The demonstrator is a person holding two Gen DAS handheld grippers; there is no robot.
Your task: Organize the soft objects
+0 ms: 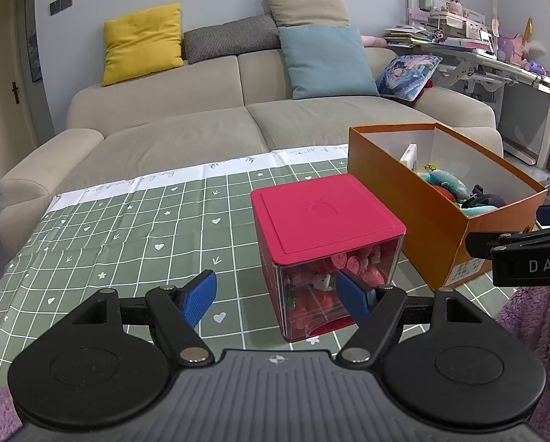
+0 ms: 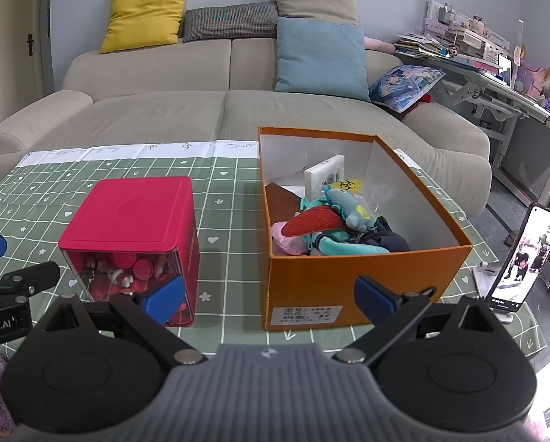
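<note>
A home living room: a beige fabric sofa with a yellow cushion far, a cluttered white desk right.

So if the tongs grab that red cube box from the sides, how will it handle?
The red box looks like rigid plastic, so it should hold its shape. Its clear walls look smooth, so it might slip. The small pieces seen inside would probably shift and rattle if it is tilted.
</note>
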